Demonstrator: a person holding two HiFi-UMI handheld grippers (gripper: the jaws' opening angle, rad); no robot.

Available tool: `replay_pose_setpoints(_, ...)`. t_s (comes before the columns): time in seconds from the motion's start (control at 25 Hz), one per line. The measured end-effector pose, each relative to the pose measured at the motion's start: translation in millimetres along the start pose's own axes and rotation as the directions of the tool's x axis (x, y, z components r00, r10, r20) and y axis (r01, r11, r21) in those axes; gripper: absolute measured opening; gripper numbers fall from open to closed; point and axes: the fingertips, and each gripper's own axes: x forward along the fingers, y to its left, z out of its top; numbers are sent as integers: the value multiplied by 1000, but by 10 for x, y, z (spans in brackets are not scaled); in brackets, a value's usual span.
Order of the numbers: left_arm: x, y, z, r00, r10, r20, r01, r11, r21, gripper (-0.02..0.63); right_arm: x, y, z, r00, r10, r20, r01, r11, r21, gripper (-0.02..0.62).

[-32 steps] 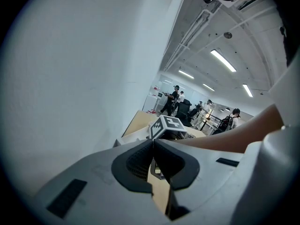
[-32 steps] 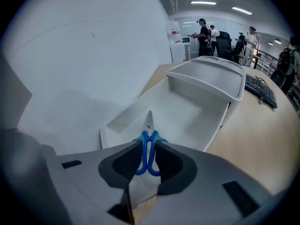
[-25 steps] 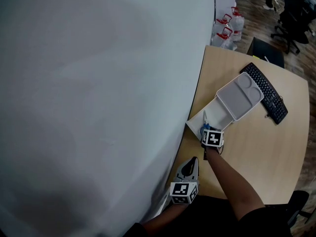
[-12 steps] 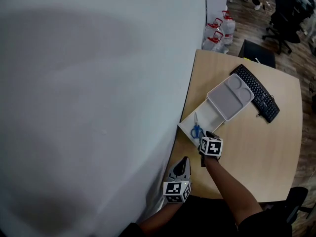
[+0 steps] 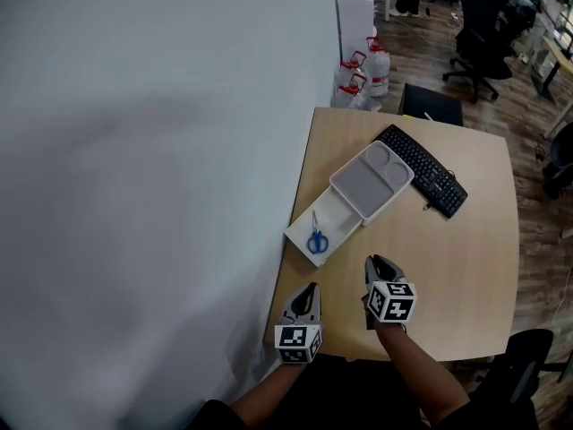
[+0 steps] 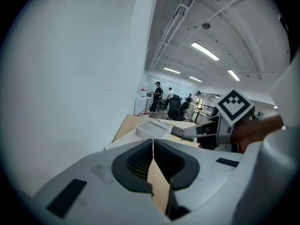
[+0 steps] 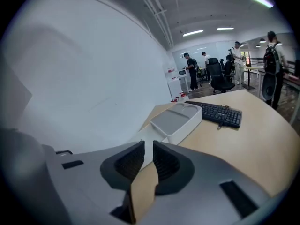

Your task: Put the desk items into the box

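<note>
A white box (image 5: 306, 240) stands open on the wooden desk (image 5: 466, 267) against the wall, its tray-like lid (image 5: 371, 180) resting on its far end. Blue scissors (image 5: 317, 238) lie inside it. My right gripper (image 5: 380, 261) hovers over the desk, nearer to me than the box; its jaws are closing to a narrow gap with nothing between them (image 7: 148, 144). My left gripper (image 5: 311, 288) is at the desk's near left corner, shut and empty (image 6: 153, 140). A black keyboard (image 5: 421, 169) lies beyond the box, which also appears in the right gripper view (image 7: 176, 121).
A pale wall (image 5: 134, 150) runs along the desk's left edge. Water jugs with red handles (image 5: 363, 61) stand on the floor beyond the desk, with black office chairs (image 5: 474, 25) and people further back. Another chair (image 5: 519, 365) is at the near right.
My right gripper has pulled back from the box toward me, leaving the blue scissors lying inside. The left gripper has stayed at the near corner.
</note>
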Motion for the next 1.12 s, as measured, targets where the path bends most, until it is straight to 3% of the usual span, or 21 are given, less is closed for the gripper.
replay_pose_setpoints(0.2, -35, -671, -117, 999, -44, -1, 44, 999, 12, 18, -782, -578, 94, 997, -40, 71, 44, 997, -56, 70)
replay_pose_setpoints(0.48, 97, -1861, 91, 983, -178, 38, 176, 983, 41, 18, -1896, -1370, 11, 989, -60, 137, 70, 995, -65, 61)
replay_pose_setpoints(0.72, 287, -2839, 325, 961, -265, 83, 257, 961, 100, 18, -2676, -2123, 110, 966, -124, 227, 155, 980, -122, 61)
replay_pose_setpoints(0.92, 282, -3399, 417, 956, -267, 123, 250, 959, 137, 18, -3188, -2580, 245, 941, -146, 304, 213, 956, -200, 60)
replay_pose_setpoints(1.12, 226, -3735, 382, 953, -257, 160, 230, 958, 170, 18, -3481, -2902, 248, 925, -131, 356, 194, 970, -145, 60)
